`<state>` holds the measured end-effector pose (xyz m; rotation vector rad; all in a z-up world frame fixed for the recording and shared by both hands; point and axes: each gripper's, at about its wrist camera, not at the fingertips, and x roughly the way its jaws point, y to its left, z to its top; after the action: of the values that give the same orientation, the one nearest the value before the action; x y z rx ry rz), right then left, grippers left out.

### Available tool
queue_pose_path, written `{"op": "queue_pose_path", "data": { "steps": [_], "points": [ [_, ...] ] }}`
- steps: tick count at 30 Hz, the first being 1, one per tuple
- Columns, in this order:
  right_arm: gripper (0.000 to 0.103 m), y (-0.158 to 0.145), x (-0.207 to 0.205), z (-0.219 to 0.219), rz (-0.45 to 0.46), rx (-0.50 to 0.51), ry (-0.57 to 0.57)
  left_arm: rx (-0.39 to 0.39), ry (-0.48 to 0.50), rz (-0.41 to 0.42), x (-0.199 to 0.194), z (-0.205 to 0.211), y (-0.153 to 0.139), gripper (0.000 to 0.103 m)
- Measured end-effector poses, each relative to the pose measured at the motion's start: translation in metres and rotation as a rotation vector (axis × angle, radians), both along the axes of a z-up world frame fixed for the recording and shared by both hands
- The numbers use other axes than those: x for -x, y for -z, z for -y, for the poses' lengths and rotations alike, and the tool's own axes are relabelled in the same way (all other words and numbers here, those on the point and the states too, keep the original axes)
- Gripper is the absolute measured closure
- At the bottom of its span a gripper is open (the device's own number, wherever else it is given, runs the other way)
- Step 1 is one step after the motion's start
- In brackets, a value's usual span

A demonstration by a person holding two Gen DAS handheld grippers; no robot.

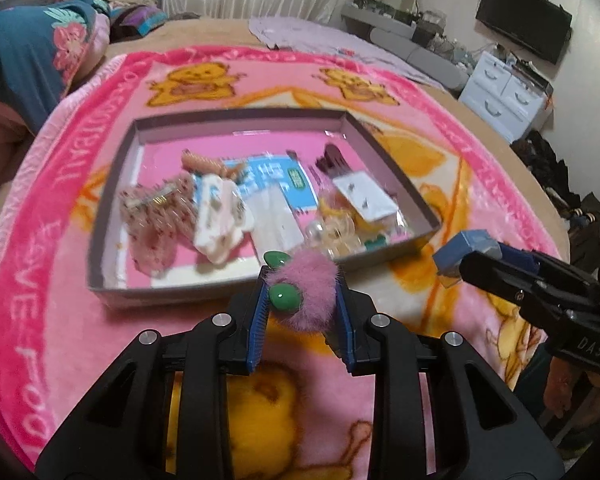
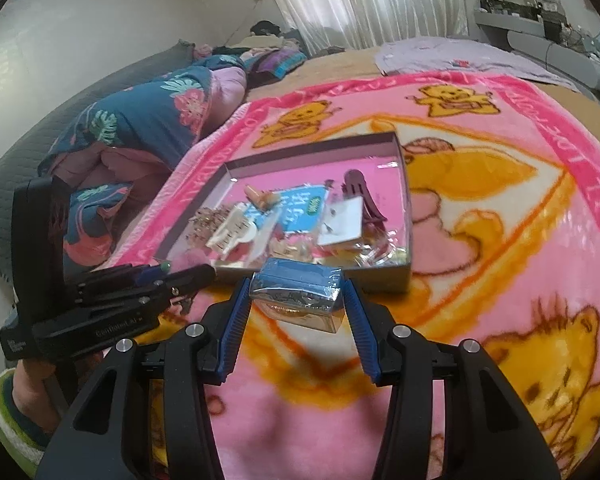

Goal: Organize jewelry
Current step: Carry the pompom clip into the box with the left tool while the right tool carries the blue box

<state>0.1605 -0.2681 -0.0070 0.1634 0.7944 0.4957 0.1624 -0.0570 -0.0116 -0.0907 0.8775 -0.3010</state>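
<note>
Already the left gripper [image 1: 300,300] pinched a pink fluffy bauble [image 1: 314,292]; the right gripper [image 2: 298,300] clamped a small blue box [image 2: 298,286]; both hung beside the tray [image 1: 112,280] of trinkets, seemingly awaiting placing.

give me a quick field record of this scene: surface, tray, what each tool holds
surface: pink bear blanket on a bed
tray: shallow open box with hair clips and small packets inside
left tool: shut on a fluffy pink pompom with green beads
right tool: shut on a small blue box in clear wrap
position: both items held just short of the tray's near edge
</note>
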Motion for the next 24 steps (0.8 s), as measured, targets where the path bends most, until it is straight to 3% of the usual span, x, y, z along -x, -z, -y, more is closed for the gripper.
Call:
{"op": "queue_pose_path", "data": {
  "steps": [12, 24],
  "points": [
    [0.057, -0.023, -0.01, -0.016, 0.051, 0.011, -0.026, 0.008, -0.087, 0.059, -0.009, -0.044, -0.031, 0.082],
    [0.057, -0.037, -0.032, -0.03, 0.091, 0.017, -0.039, 0.009, -0.151, 0.064, -0.023, -0.071, -0.033, 0.082]
  ]
}}
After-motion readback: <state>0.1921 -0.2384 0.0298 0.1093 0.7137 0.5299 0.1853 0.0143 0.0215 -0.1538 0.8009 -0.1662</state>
